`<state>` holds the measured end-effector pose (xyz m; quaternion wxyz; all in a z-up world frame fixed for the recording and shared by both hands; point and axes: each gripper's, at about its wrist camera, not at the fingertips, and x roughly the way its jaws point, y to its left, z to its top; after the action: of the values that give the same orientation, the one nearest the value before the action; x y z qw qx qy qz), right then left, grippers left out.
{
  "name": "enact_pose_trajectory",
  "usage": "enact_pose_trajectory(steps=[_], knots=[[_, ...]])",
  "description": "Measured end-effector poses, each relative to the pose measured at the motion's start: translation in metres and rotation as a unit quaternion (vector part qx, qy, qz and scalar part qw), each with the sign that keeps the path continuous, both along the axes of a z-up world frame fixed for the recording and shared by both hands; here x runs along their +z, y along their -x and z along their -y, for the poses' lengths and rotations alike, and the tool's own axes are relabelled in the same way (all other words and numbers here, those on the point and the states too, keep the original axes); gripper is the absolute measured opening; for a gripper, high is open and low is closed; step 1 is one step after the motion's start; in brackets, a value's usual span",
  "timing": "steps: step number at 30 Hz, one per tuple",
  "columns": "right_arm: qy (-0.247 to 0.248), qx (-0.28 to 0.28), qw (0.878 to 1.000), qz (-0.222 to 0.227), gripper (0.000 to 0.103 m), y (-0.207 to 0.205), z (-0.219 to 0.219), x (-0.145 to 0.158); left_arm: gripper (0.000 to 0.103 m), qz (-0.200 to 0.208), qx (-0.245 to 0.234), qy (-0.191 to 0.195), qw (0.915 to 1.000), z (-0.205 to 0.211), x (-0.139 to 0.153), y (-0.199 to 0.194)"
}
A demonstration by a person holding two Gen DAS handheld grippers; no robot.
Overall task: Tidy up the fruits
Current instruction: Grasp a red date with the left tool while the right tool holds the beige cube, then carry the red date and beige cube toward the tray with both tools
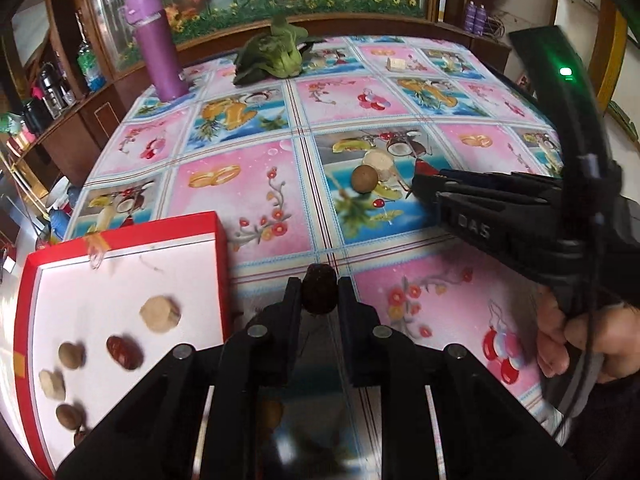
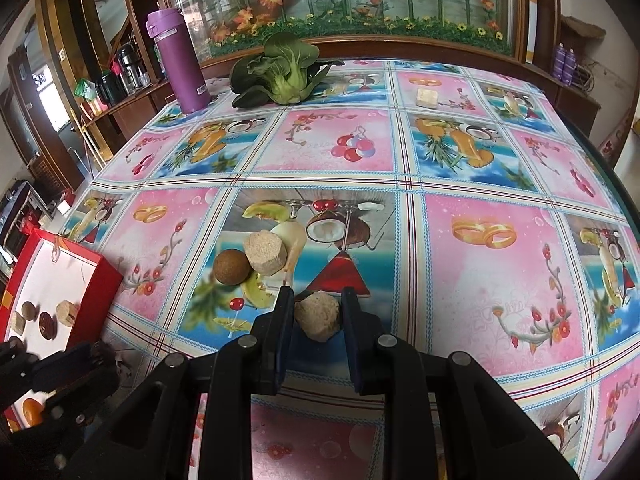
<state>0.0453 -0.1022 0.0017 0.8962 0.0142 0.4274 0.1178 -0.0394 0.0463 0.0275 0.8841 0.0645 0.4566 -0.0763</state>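
Both my grippers grip fruit.
Left gripper pinches a dark date beside the red box; right gripper clamps a beige chunk near a brown ball.

I see open desk right and centre | far edge blocked by purple bottle and leafy greens, small pale block near them | brown ball and tan disc touching, just ahead of my right tool | red box walls off left.
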Motion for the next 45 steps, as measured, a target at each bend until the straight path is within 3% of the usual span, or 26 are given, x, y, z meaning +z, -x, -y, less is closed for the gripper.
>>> enact_pose_trajectory(steps=[13,23,45], knots=[[0.01,-0.03,0.999,0.009,0.022,0.007,0.004,0.0,0.02,0.048,0.007,0.01,0.9988,-0.006,0.021,0.047],[0.015,-0.043,0.999,0.006,0.022,0.026,0.006,0.003,0.02,0.051,0.009,0.024,0.9984,-0.016,0.022,0.058],[0.014,0.018,0.999,0.03,0.022,0.105,-0.012,0.028,0.02,0.041,-0.009,0.064,0.9971,-0.02,0.015,0.08]])
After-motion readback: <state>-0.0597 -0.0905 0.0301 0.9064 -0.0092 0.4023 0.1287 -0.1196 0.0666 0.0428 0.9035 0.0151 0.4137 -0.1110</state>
